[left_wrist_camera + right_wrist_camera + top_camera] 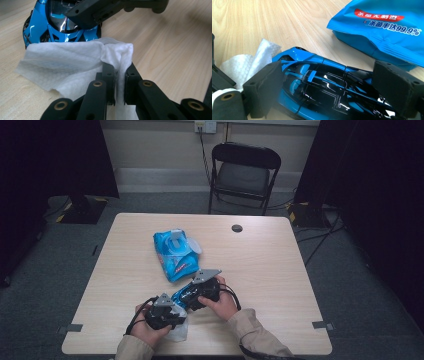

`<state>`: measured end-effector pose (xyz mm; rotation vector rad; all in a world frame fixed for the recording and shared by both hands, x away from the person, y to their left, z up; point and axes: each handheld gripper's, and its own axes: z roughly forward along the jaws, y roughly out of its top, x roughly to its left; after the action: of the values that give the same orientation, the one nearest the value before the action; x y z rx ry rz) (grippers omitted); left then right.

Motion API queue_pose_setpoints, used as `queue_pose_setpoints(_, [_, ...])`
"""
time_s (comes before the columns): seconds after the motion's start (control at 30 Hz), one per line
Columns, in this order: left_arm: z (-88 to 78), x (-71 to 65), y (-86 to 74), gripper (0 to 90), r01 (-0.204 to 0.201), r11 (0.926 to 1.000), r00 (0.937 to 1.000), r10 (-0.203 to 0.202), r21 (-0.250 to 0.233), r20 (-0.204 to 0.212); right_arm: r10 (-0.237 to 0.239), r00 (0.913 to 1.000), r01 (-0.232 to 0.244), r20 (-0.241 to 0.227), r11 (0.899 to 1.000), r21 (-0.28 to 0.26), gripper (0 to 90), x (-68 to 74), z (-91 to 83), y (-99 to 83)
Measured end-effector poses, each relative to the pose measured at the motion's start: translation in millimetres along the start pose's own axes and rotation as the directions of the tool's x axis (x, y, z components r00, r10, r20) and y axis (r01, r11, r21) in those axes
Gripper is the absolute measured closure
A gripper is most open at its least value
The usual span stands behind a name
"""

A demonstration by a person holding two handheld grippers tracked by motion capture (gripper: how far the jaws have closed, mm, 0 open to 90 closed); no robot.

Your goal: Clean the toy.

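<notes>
Light wood table [280, 270] bears a blue wipes pack [172, 252] near centre. Near the front edge, the right gripper [192, 296] sits on a blue toy car [181, 295]. The left gripper [172, 312], just beside it, rests over a white wipe [179, 332]. A black folding chair [243, 172] stands beyond the table.

Black folding chair [244, 172] on grey floor [360, 285], dark curtains [55, 155].

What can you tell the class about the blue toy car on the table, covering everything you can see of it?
The toy car is glossy blue with black glass-like panels, probably plastic, low and sleek. It sits on the wooden table, near the person's edge, just in front of the blue wipe pack. The right gripper holds it by its sides. A white wipe, pinched in the left gripper, lies against one end.
</notes>
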<state>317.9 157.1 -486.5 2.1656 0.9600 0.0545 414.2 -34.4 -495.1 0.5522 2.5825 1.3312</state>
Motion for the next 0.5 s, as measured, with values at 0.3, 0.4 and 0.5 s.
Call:
queue_pose_setpoints(0.3, [-14.7, 6.6, 2.5, 82.5, 0.010, 0.9999, 0.9998, -0.010, -0.010, -0.016, -0.002, 1.0000, 0.002, 0.001, 1.000, 0.003, 9.7, 0.4, 0.0, 0.4])
queue_pose_setpoints(0.4, [-16.9, 11.5, 0.2, 82.1, 0.005, 1.0000, 0.9993, -0.004, 0.007, -0.038, 0.000, 1.0000, 0.000, 0.002, 1.000, 0.005, 9.7, 0.5, 0.0, 0.8])
queue_pose_setpoints(0.5, [-20.3, 15.4, 0.2, 82.5, 0.016, 0.9999, 0.9991, -0.016, 0.002, -0.040, 0.000, 1.0000, 0.000, 0.003, 1.000, 0.010, 9.7, 0.6, 0.1, 1.4])
